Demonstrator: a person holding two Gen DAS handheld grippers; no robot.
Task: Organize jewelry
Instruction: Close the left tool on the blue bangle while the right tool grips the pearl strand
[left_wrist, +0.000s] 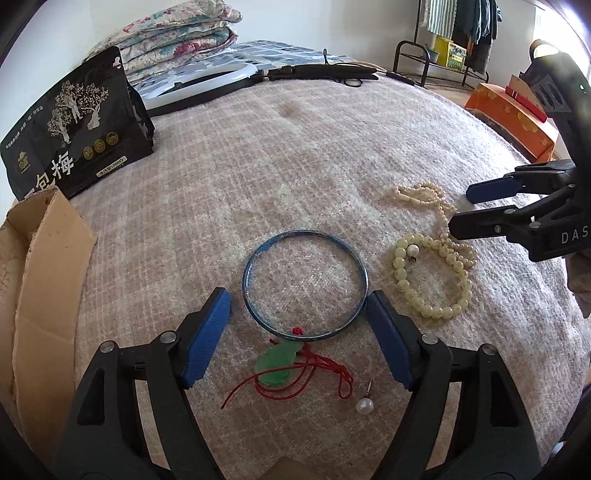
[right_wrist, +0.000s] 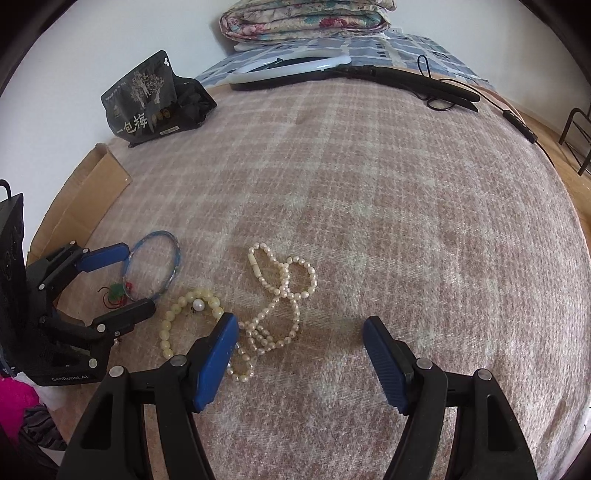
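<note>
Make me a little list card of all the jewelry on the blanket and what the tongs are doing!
surface: plaid blanket
bangle: blue bangle, lying flat between the left tongs
pendant: green pendant on a red cord, beside the bangle
earring: pearl earring, loose
bracelet: pale bead bracelet
necklace: pearl necklace, tangled
left tongs: open, holding nothing
right tongs: right tongs open, empty

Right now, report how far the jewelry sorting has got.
Done: nothing looks sorted; every piece lies loose on the blanket.
In hand: the left gripper, open, straddles the blue bangle without gripping. The right gripper is open and empty.
Left: the bangle, green pendant, pearl earring, bead bracelet and pearl necklace.
</note>
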